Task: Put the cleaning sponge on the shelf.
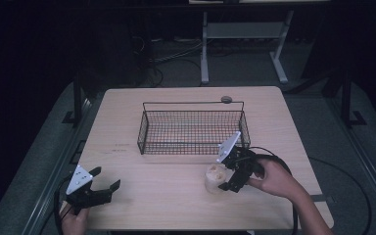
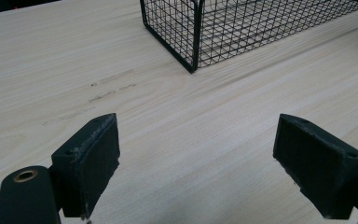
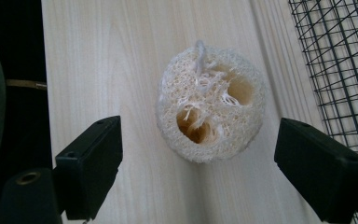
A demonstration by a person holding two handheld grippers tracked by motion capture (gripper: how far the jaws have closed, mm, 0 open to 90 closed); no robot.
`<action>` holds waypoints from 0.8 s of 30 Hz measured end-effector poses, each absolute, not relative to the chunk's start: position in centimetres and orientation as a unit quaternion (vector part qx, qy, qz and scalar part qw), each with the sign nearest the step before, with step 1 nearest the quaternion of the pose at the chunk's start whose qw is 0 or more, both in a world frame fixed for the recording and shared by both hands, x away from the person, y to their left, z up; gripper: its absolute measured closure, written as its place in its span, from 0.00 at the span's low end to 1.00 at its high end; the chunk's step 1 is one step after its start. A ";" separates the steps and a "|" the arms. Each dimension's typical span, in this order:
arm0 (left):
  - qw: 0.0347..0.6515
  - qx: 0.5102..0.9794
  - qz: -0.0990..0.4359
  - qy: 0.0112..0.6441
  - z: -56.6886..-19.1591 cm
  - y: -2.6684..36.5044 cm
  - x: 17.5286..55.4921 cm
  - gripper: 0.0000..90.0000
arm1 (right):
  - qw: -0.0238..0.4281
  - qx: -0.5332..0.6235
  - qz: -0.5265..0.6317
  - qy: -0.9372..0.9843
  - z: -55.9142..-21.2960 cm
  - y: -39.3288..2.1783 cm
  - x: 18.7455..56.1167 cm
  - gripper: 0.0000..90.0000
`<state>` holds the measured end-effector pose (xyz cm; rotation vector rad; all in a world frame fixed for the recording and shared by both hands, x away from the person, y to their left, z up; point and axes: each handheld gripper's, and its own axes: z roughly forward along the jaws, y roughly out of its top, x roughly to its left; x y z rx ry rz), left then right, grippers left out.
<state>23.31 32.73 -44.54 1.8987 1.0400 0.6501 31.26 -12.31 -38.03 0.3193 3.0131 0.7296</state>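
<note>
Spanning wide, the jaws of the right gripper (image 3: 198, 163) stand well apart with a loofah sponge (image 3: 210, 105) just ahead of the gap, centred between them and touching neither pad. Sponge is pale, round and fibrous, standing on end on the wooden table (image 3: 121, 60), hollow channels facing the camera, a thin loop of string at its far edge. Off the jaw at the right of the right gripper view runs the black mesh of the wire basket (image 3: 335, 51), near the sponge but apart from it. From the high view, the right gripper (image 1: 229, 172) tilts down over the loofah sponge (image 1: 215, 177), held by the person's right hand (image 1: 271, 177), cable trailing behind; the wire basket (image 1: 194, 128) sits just beyond, nothing visible in it. Left gripper (image 2: 196, 154): jaws also spread wide, nothing between them, bare table (image 2: 191, 140) under the gap. A corner of the wire basket (image 2: 193, 42) lies well ahead of these jaws. High view places the left gripper (image 1: 105, 183) at the table's near left edge, well apart from sponge and basket.
</note>
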 end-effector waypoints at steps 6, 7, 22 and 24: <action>0.426 0.760 0.260 0.416 -44.5 32.7 23.3 0.15 | 0.013 0.101 0.232 0.967 -38.0 -11.9 31.7 0.16; 0.426 0.760 0.260 0.416 -44.5 32.7 23.3 0.15 | 0.013 0.100 0.232 0.968 -38.0 -11.8 31.7 0.16; 0.425 0.760 0.260 0.417 -44.5 32.9 23.3 0.15 | -0.005 0.097 0.214 0.972 -38.6 -10.6 32.7 0.16; 0.425 0.760 0.260 0.417 -44.5 32.9 23.3 0.15 | -0.007 0.095 0.213 0.972 -38.8 -10.4 32.8 0.16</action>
